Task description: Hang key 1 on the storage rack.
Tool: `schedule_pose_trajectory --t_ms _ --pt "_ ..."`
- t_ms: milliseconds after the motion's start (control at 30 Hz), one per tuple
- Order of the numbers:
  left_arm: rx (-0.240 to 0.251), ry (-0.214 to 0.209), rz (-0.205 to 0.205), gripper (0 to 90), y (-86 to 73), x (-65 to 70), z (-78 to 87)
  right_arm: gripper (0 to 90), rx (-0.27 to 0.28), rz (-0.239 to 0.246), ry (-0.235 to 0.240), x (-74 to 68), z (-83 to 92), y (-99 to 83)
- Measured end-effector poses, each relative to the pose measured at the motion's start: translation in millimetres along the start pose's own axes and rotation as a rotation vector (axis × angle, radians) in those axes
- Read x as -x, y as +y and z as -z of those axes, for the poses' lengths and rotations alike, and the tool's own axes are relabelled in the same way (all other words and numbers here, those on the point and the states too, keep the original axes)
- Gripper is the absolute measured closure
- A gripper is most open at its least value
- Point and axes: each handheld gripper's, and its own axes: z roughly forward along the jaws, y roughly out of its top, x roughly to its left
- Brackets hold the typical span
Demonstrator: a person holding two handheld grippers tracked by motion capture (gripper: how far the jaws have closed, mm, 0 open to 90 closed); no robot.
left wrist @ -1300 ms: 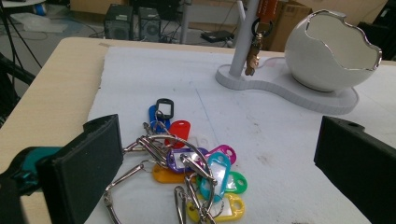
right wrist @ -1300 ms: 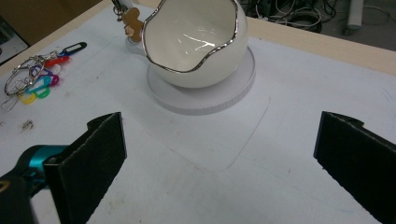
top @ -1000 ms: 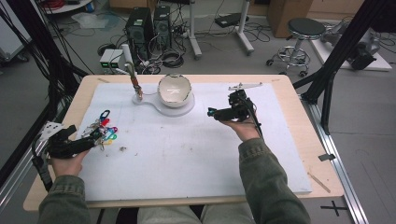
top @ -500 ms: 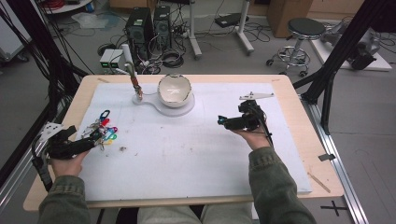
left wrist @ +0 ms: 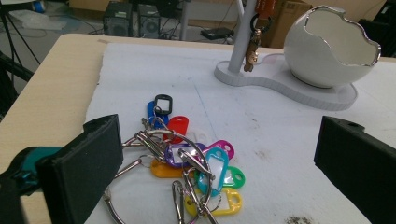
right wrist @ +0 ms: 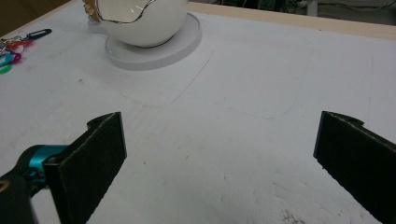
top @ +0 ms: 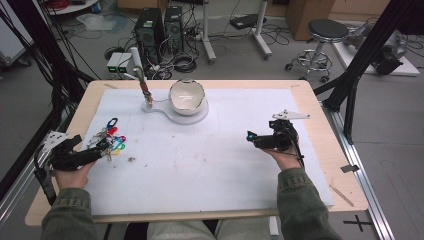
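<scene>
I work on the surface (top: 310,95), which carries a white mat (top: 220,160) over most of its top. At the far centre of the mat stands a white stand (top: 172,111) with a cracked-egg bowl (top: 186,96) and an upright post (top: 145,92) from which a small charm hangs. The right gripper (top: 255,138) hovers over bare mat at the right, fingers spread wide and empty. The left gripper (top: 102,152) sits low at the left edge, fingers likewise released, with the key-tag bunch (left wrist: 187,165) lying on the mat just ahead and between them. I judge the step in hand to be picking up this bunch. To do it well, I aim for the metal rings (left wrist: 159,140) where the clips converge, not for a loose plastic tag, which would likely slip or let the rest dangle. I lower until the fingers (left wrist: 88,158) straddle the rings, then clamp slowly and lift straight up.
</scene>
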Motion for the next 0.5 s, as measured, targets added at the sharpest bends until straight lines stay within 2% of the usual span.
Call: schedule_pose_trajectory --t_ms 133,333,500 --pt "0.0 -0.001 0.0 1.7 -0.1 0.1 0.4 1.5 -0.002 0.023 -0.026 1.4 3.4 -7.0" --pt "0.0 -0.002 0.001 1.7 -0.2 0.4 0.7 1.5 0.016 0.012 -0.046 5.2 9.2 -20.4" --pt "-0.003 -0.001 -0.002 1.7 -0.4 1.0 1.2 1.5 0.036 0.021 -0.07 7.7 13.3 -32.3"
